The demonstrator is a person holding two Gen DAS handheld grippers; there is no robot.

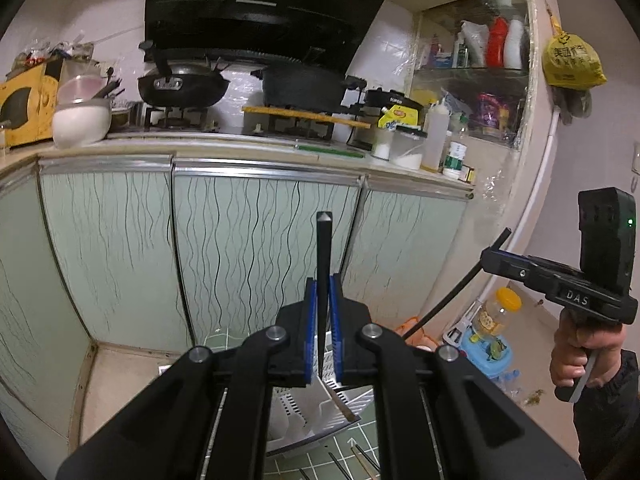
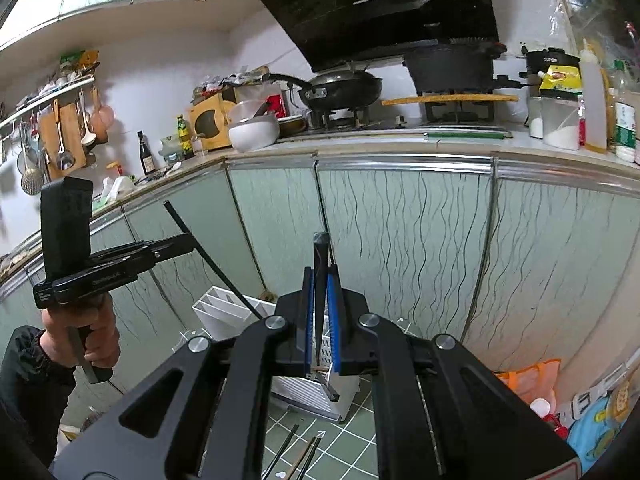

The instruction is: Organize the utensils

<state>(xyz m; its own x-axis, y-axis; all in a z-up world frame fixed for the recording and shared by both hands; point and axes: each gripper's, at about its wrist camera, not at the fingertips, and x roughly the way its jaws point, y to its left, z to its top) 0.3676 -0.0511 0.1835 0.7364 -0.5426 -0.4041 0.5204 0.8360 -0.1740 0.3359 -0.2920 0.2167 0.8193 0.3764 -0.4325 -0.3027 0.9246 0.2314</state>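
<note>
A slim black chopstick (image 1: 323, 264) is clamped between the blue pads of the left tool (image 1: 322, 320), its pointed end standing well above the jaws and its lower end hanging behind them toward the white slotted plastic utensil holder (image 1: 320, 412). A second thin black chopstick (image 2: 320, 280) is pinched in the same way by the right tool (image 2: 321, 320), likewise upright and only slightly tilted. Both tools are narrowed fully onto their sticks. In the left view the right tool is seen from the side, with its stick running obliquely through the jaws. The holder stands on the green gridded mat (image 2: 360, 432), in front of the pale green cabinet doors (image 1: 256, 248). Several more loose chopsticks (image 2: 298, 456) are left lying on the mat near the holder, so the sorting is judged to be only partly done.

The main risk is judged to lie in the aiming: the lower tips are largely hidden behind the tool bodies, so a slot wall or the rim could be struck instead of an opening being entered. A light plastic holder could be tipped or pushed along the mat by such a strike. Each stick is held at a single narrow point, so it could pivot or slip if its tip is caught. If both sticks are lowered together, they could be crossed or knocked against each other.
</note>
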